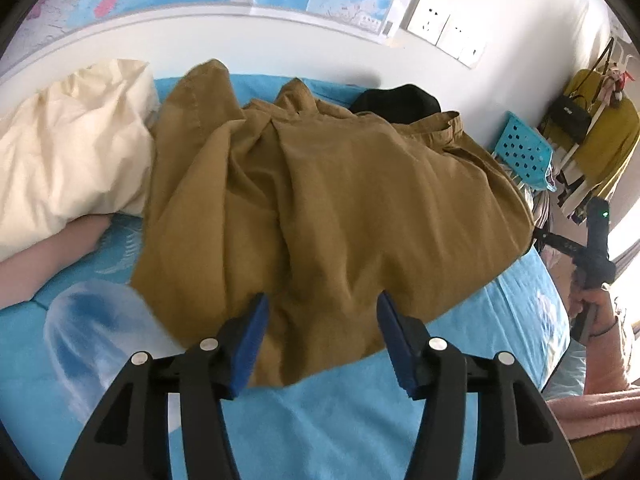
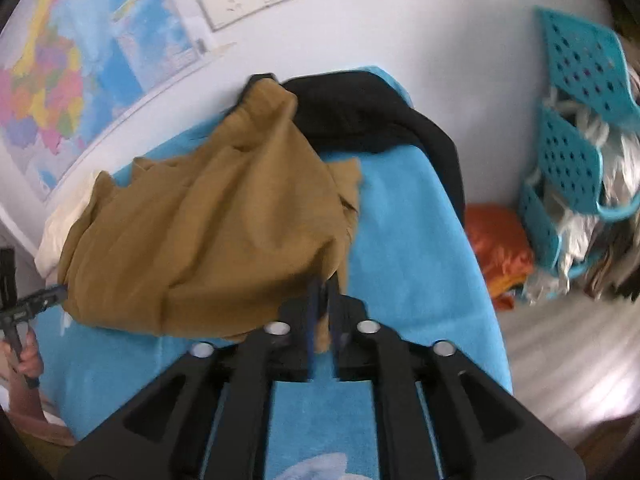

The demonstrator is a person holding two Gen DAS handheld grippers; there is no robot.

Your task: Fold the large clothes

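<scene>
right gripper (image 2: pixel 323 300) pinches brown garment (image 2: pixel 208 240) hem near bed (image 2: pixel 420 240) right edge; left gripper (image 1: pixel 320 336) wide, astride near hem, not gripping. close left first, lift evenly.

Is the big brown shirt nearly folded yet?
Not yet. The brown garment lies bunched and creased on the blue bed cover, with no neat fold showing. The left gripper stands open over its near edge; the right gripper has cloth between its narrow jaws. Flattening and folding remain.
</scene>
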